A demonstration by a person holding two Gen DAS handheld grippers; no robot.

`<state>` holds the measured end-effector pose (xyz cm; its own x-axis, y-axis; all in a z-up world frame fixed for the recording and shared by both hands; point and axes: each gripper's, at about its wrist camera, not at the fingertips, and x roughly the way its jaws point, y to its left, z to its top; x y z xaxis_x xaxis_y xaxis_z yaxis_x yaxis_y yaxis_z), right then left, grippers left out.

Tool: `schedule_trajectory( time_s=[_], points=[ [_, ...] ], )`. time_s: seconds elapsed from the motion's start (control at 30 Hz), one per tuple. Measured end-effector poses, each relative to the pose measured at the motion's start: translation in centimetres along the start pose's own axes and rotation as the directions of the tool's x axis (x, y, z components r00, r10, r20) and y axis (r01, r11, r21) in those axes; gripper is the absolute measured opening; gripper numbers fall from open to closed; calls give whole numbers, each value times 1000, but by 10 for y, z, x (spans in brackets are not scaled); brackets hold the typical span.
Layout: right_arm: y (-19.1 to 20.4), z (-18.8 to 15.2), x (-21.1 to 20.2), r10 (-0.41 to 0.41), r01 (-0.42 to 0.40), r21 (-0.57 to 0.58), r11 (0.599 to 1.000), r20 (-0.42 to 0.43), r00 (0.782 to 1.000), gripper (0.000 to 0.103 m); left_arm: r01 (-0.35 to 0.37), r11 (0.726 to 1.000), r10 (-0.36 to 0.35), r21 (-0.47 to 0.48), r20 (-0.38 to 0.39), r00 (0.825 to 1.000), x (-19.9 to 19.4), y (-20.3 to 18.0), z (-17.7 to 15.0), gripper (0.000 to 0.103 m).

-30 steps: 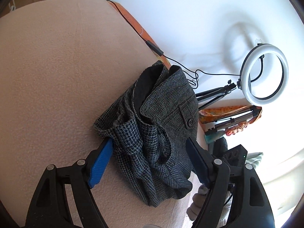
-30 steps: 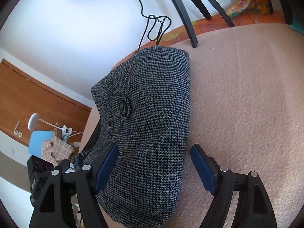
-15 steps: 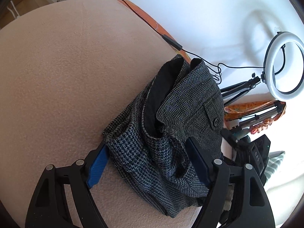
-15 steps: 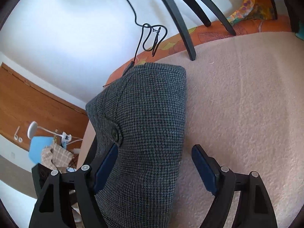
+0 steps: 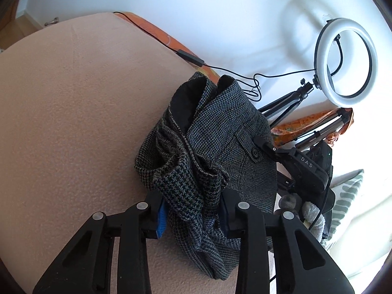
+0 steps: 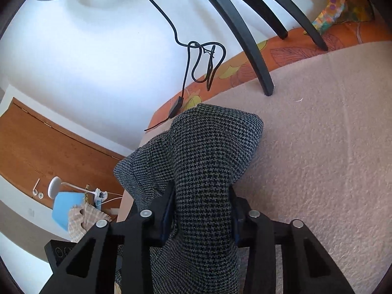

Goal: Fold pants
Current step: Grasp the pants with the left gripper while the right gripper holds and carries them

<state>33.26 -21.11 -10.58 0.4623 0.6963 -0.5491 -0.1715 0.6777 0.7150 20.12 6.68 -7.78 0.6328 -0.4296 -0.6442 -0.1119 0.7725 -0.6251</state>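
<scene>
Both grippers have closed since a moment ago: seen from the left wrist, the left gripper (image 5: 192, 210) now pinches a bunch of the pants (image 5: 220, 147), piled near the bed's (image 5: 61, 122) far edge by the wall. Seen from the right wrist, the right gripper (image 6: 202, 210) squeezes another fold of the pants (image 6: 203, 161), so I think they are ready to be lifted and spread flat.

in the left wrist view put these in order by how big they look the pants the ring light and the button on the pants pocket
1. pants, by far the largest, though nearest the camera
2. ring light, clearly smaller, but set farther back, so its true size is unsure
3. button, tiny
</scene>
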Motion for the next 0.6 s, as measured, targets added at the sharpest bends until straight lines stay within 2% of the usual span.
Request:
schedule_trajectory(
  time_s=[0.07, 0.17, 0.37, 0.6],
  points=[
    [13, -3, -6, -25, 26, -37, 999, 15, 1000, 27, 8, 1000, -8, 13, 4, 1000, -1, -4, 1, 29],
    [41, -5, -15, -70, 74, -116, 990, 42, 997, 25, 24, 1000, -24, 12, 2, 1000, -4, -5, 2, 28],
    [101, -11, -40, -129, 154, -305, 940, 103, 986, 23, 50, 999, -50, 8, 5, 999, -12, -9, 0, 27],
    [123, -13, -73, -145, 193, -360, 913, 157, 977, 23, 99, 992, -100, 75, 14, 995, -25, -34, -8, 27]
  ],
)
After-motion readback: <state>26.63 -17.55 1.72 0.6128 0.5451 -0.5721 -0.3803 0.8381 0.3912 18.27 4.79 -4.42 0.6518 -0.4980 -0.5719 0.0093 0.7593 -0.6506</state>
